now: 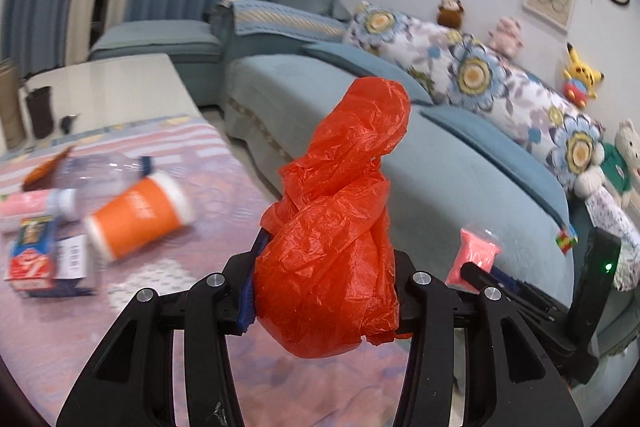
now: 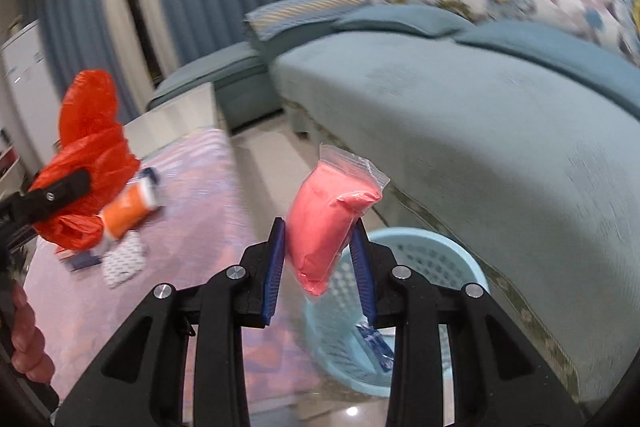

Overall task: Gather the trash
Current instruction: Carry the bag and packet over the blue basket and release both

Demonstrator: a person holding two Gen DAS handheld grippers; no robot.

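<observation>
My left gripper (image 1: 324, 287) is shut on a crumpled orange-red plastic bag (image 1: 336, 219), held up above the table; the bag also shows in the right wrist view (image 2: 88, 155). My right gripper (image 2: 320, 259) is shut on a clear pouch of pink putty (image 2: 328, 223), held above a light blue mesh trash basket (image 2: 432, 267) on the floor. The pouch shows in the left wrist view (image 1: 476, 255) too. On the pink tablecloth (image 1: 192, 259) lie an orange paper cup (image 1: 140, 215), a clear plastic bottle (image 1: 100, 171) and a blue-red carton (image 1: 32, 255).
A teal sofa (image 1: 420, 155) with floral cushions (image 1: 480, 75) and plush toys runs along the right. A blue wrapper (image 2: 376, 343) lies inside the basket. A dark cup (image 1: 40, 111) stands at the far end of the table. Blue curtains hang behind.
</observation>
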